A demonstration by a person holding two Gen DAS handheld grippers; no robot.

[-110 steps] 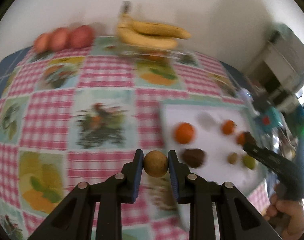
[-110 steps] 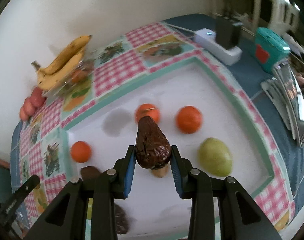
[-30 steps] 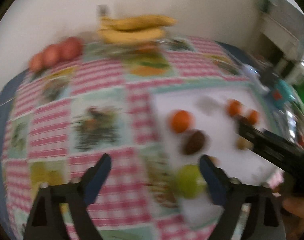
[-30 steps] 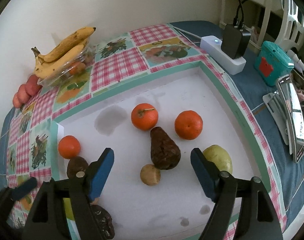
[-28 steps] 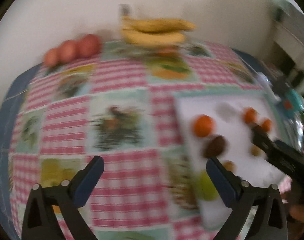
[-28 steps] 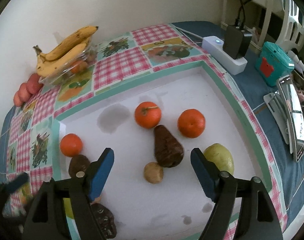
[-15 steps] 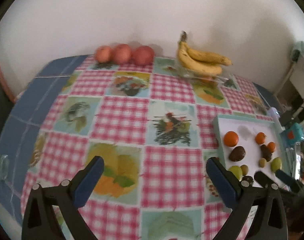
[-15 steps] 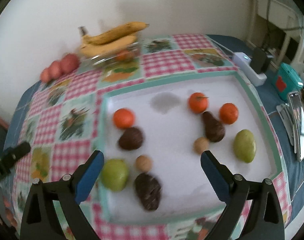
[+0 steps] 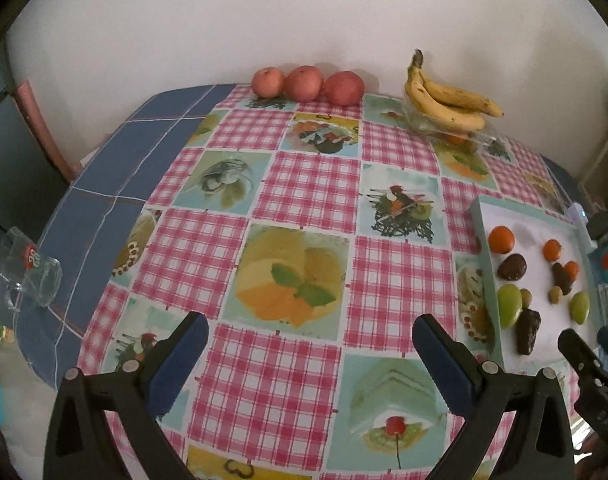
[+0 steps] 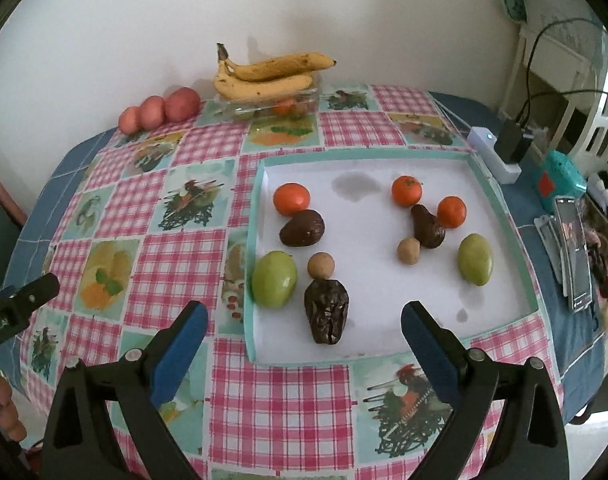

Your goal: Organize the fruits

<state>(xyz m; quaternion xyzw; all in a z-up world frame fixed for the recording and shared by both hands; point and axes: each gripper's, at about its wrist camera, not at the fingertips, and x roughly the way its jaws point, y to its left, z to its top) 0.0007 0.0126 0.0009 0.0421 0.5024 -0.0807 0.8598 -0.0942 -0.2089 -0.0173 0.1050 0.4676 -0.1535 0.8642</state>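
Left gripper (image 9: pixel 310 336) jaws wide, empty, over tablecloth (image 9: pixel 304 216). Right gripper (image 10: pixel 302 326) likewise spread, empty. Fruits on white tray (image 10: pixel 368 332): wrinkled dark avocado (image 10: pixel 326 310) likely soft, bruises; grip gently across widest part. Green fruit (image 10: pixel 274 278) smooth, may slip. Box under bananas (image 10: pixel 266 72): contents unclear.

A plain off-white wall (image 9: pixel 264 20) runs behind the table (image 9: pixel 116 184), which is round-edged, surfaced in blue tile and largely covered by a pink-checked cloth (image 9: pixel 304 200) with printed food panels. At 9 o'clock of the left wrist view a pink padded chair back (image 9: pixel 44 132) leans beside the wall, with pale floor (image 9: pixel 20 376) showing beyond the table edge at 8 o'clock. At 2 o'clock of the right wrist view stands white furniture (image 10: pixel 560 52) with black cables (image 10: pixel 544 40) hanging across it, and daylight falls evenly over the room.
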